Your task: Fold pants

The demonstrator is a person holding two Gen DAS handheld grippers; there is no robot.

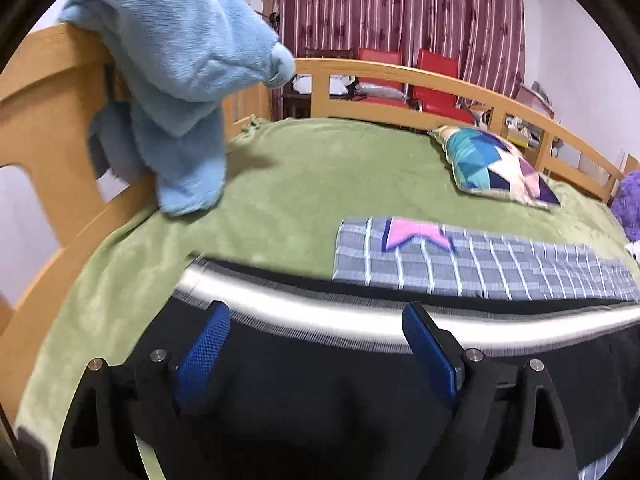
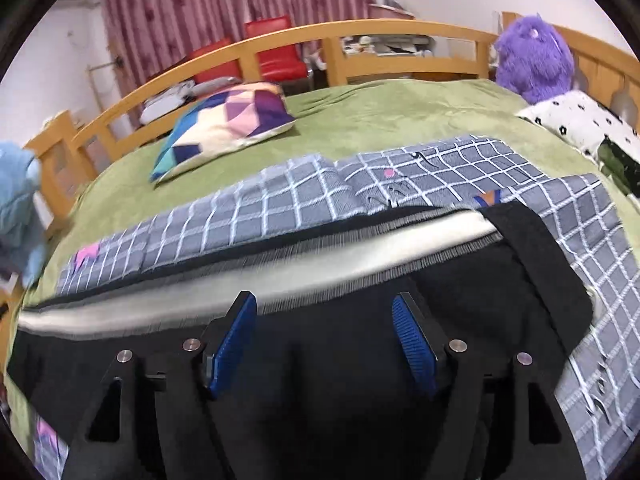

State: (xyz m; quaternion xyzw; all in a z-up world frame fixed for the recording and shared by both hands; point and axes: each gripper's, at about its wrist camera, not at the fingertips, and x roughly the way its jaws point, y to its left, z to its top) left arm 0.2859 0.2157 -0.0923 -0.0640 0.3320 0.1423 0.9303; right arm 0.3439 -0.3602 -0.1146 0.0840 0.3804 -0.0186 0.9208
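Black pants (image 1: 320,384) with a white side stripe (image 1: 328,316) lie flat on a grey checked cloth (image 1: 500,268) spread over the green bed (image 1: 320,168). My left gripper (image 1: 316,310) hovers over the pants near the stripe, jaws wide open, blue pads apart with nothing pinched. In the right wrist view the same pants (image 2: 328,364) stretch across the checked cloth (image 2: 320,192), with a folded black end at the right. My right gripper (image 2: 324,297) is open just short of the stripe (image 2: 280,266), its pads clear of the fabric.
A blue plush toy (image 1: 180,60) hangs on the wooden bed rail (image 1: 400,72) at left. A patchwork pillow (image 2: 224,124) lies behind the cloth. A purple plush (image 2: 532,56) and a white spotted pillow (image 2: 580,120) sit far right. Red chairs (image 2: 276,48) stand beyond the rail.
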